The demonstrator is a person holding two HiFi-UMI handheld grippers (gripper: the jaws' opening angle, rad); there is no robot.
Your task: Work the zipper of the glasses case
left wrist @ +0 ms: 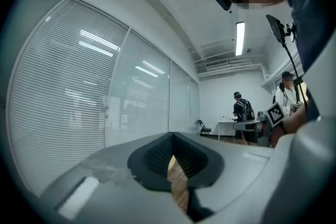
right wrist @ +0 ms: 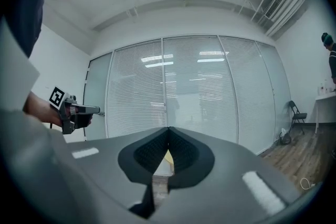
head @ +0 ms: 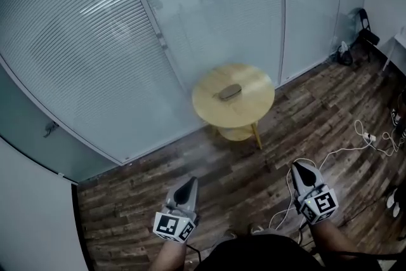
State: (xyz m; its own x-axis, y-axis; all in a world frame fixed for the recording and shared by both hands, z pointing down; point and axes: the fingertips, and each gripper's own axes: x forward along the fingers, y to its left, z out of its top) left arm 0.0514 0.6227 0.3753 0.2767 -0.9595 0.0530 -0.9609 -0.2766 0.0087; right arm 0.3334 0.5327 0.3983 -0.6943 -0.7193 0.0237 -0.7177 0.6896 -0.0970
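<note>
Fingers of the left gripper (head: 189,182) and the right gripper (head: 302,167) are pressed together with nothing between them. Both grippers are held low over the wooden floor (head: 222,162), close to the person's body. The glasses case (head: 229,91) lies on the round yellow worktop (head: 250,108), ahead of both grippers and well apart from them.

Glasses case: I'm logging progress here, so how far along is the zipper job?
Done: nothing visible. The glasses case lies alone on the round table, far from both grippers; its zipper is too small to read. In hand: nothing; the left gripper and right gripper are shut and empty, held low near the person's body. Left: reach the table, steady the case, work the zipper.
</note>
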